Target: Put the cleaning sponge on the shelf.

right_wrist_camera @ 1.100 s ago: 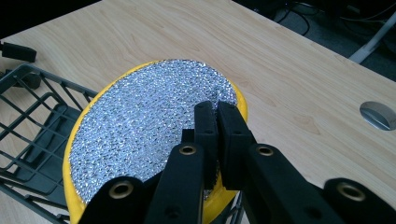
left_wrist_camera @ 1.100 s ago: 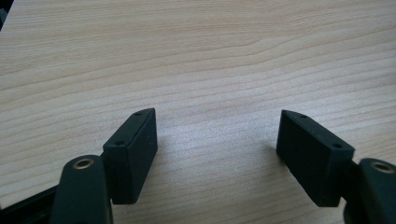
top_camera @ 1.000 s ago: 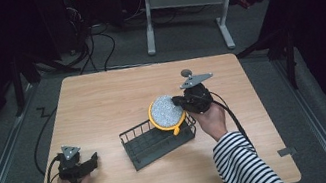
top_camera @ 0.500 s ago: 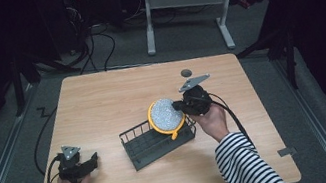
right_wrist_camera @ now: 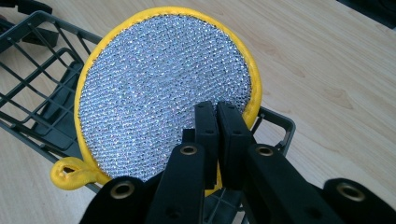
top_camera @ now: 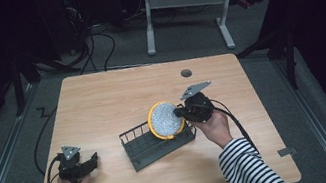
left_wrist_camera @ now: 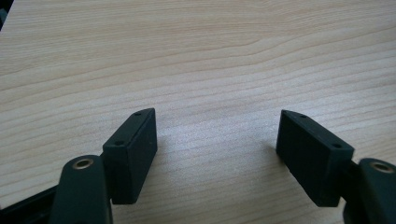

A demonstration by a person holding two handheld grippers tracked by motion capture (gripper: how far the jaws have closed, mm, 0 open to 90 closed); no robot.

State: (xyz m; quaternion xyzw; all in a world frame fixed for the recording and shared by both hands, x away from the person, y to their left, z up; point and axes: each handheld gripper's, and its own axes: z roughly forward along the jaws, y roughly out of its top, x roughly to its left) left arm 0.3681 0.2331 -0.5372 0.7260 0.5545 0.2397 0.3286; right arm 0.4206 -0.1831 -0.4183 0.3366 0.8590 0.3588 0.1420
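Right gripper view: scrubber (right_wrist_camera: 159, 93) pinched in claw (right_wrist_camera: 217, 116).

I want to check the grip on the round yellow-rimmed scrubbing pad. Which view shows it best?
The right gripper view: the scrubbing pad is close, the right gripper shut on its rim above the wire basket. The high view shows it small; the left gripper view shows bare table.

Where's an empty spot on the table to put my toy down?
Bare wood runs from the wire rack back to the table's far edge, and between rack and left gripper. It is crowded where the right gripper holds the round scrubber.
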